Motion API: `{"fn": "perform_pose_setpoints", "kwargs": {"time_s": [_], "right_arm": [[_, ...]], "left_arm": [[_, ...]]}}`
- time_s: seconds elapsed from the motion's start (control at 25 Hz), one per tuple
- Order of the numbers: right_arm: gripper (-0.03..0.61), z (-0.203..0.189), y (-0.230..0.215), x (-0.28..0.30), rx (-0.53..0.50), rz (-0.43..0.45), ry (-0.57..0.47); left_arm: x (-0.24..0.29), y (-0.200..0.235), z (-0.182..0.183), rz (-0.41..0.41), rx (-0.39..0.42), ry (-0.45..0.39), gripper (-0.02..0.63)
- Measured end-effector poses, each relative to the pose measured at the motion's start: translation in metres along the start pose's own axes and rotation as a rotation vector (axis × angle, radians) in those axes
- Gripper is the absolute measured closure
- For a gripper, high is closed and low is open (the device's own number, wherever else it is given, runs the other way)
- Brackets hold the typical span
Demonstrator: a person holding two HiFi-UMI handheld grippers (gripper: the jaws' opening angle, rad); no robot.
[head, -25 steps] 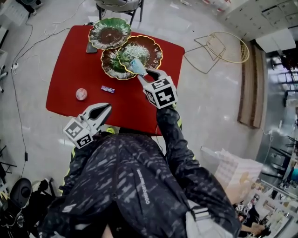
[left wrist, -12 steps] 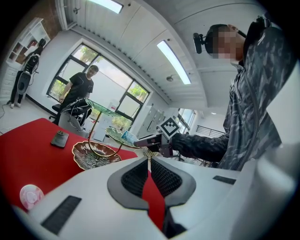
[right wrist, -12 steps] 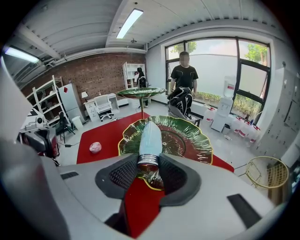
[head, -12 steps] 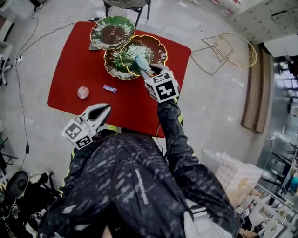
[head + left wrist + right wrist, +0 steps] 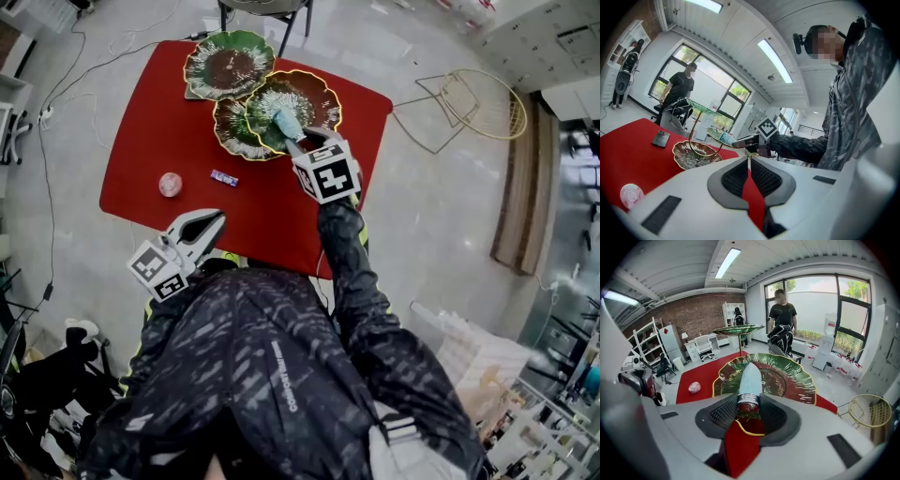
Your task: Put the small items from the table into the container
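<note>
Small items (image 5: 170, 185): two on table (image 5: 150, 122), one blue packet (image 5: 750, 376) clamped in right hand-held gripper (image 5: 749, 401); left hand-held gripper (image 5: 749, 157) closed.

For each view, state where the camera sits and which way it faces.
Head view: on the person's head, steeply down at the red table; shows jacket, left gripper, right gripper.
Left gripper view: on the left gripper, near level across the table; shows its shut jaws, the jacket.
Right gripper view: on the right gripper, tilted down at the green plate; shows jaws gripping a blue packet.
Shared: all three show the pink ball.
</note>
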State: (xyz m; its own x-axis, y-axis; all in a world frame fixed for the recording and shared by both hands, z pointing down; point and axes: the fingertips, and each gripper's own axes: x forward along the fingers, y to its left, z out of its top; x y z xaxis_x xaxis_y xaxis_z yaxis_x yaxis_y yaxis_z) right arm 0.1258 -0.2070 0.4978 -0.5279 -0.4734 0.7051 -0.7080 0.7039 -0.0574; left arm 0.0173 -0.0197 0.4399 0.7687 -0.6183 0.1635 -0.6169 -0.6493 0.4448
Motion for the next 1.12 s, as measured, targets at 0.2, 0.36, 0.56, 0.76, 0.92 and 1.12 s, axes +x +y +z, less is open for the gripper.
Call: {"fn": "perform_pose_setpoints", "kwargs": {"time_s": [0.2,0.36,0.56,0.76,0.92,1.12], "right_arm": [[0.43,0.0,0.001,0.0,0.002,0.012,-0.02],[0.43,-0.002,0.003,-0.002,-0.021,0.013,-0.017],[0.425,0.001,0.005,-0.007,-0.035,0.022,-0.042],[0.422,0.004,0.01,-0.023,-0.044,0.018,-0.078],[0.422,0.005,0.019,-0.04,-0.051,0.021,-0.108],[0.422,0.003,0.029,-0.054,-0.046,0.037,-0.129]], "left_arm": [[0.005,-0.005,0.0,-0.007,0.02,0.023,0.589],[0.011,-0.008,0.002,-0.008,0.028,0.026,0.589],[0.017,-0.007,0.002,-0.009,0.04,0.031,0.589],[0.022,-0.009,0.002,-0.015,0.054,0.034,0.589],[0.025,-0.013,0.003,-0.025,0.057,0.035,0.59],[0.032,-0.019,0.006,-0.064,0.068,0.054,0.591]]}}
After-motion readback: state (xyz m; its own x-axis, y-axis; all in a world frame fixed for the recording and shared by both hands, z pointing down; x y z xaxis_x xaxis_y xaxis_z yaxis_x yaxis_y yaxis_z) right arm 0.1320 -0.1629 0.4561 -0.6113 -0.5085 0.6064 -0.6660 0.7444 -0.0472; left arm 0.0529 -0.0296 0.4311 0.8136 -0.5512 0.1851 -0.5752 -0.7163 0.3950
